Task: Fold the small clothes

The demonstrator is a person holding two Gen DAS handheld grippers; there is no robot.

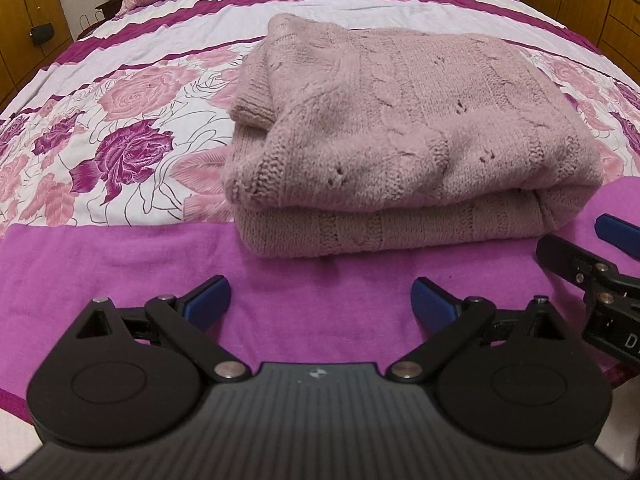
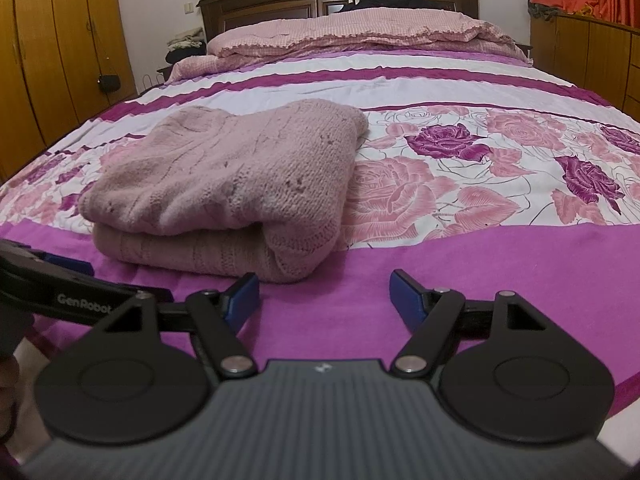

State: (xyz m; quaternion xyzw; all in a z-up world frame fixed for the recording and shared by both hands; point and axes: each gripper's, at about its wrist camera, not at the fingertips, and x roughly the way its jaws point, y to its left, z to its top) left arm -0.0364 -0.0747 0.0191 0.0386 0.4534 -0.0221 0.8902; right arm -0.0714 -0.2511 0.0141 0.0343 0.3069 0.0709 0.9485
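left claw (image 1: pixel 320 300) released | right claw (image 2: pixel 323 294) released | folded sweater (image 1: pixel 392 140) just ahead, seemingly untouched

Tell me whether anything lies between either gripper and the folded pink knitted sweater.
Nothing visible does. Only bare magenta bedspread separates the open left gripper and open right gripper from the folded pink knitted sweater.
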